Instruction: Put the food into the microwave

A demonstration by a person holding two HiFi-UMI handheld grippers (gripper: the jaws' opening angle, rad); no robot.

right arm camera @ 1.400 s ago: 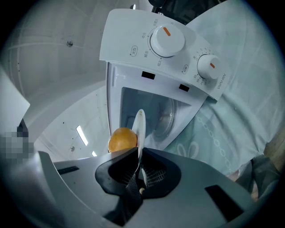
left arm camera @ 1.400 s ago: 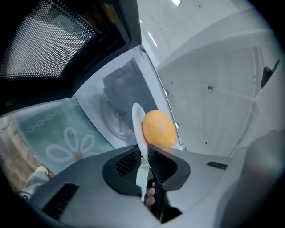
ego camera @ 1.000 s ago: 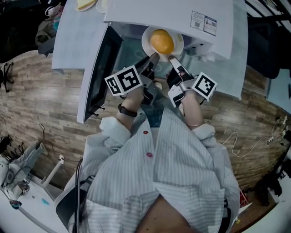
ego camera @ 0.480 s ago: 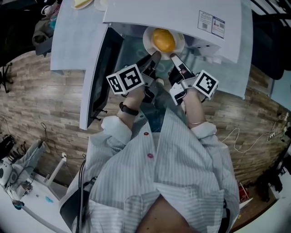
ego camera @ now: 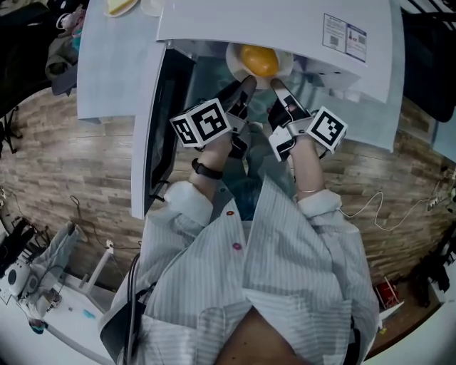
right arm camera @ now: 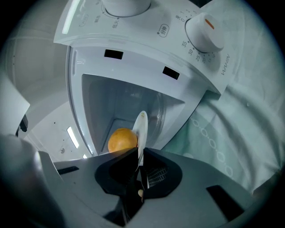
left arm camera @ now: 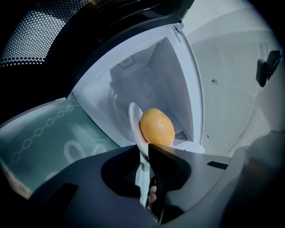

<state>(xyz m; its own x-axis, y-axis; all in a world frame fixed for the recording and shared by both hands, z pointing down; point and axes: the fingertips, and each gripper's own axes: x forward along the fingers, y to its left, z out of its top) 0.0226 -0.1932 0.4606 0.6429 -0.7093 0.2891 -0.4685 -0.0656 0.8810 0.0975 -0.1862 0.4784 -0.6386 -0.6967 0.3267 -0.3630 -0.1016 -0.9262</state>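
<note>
A white plate (ego camera: pixel 283 63) carries a round yellow-orange piece of food (ego camera: pixel 258 60) at the mouth of the white microwave (ego camera: pixel 285 25). Its far half is under the microwave's top. My left gripper (ego camera: pixel 246 84) is shut on the plate's near-left rim and my right gripper (ego camera: pixel 276 87) on its near-right rim. In the left gripper view the plate (left arm camera: pixel 135 120) stands edge-on between the jaws of the left gripper (left arm camera: pixel 144 153), with the food (left arm camera: pixel 156 127) just beyond. The right gripper view shows the plate (right arm camera: pixel 141 129), the food (right arm camera: pixel 122 140) and the right gripper (right arm camera: pixel 138 160) before the open cavity (right arm camera: pixel 120 102).
The microwave door (ego camera: pixel 158 128) hangs open to the left. Its knobs (right arm camera: pixel 205 31) sit to the right of the cavity. A pale green cloth (right arm camera: pixel 222 129) covers the table. Another dish (ego camera: pixel 121 6) lies at the far left. A cable (ego camera: pixel 385 214) runs over the wooden floor.
Both grippers have carried the plate forward, deeper into the microwave's mouth. More of the plate is now hidden under the microwave's top.
</note>
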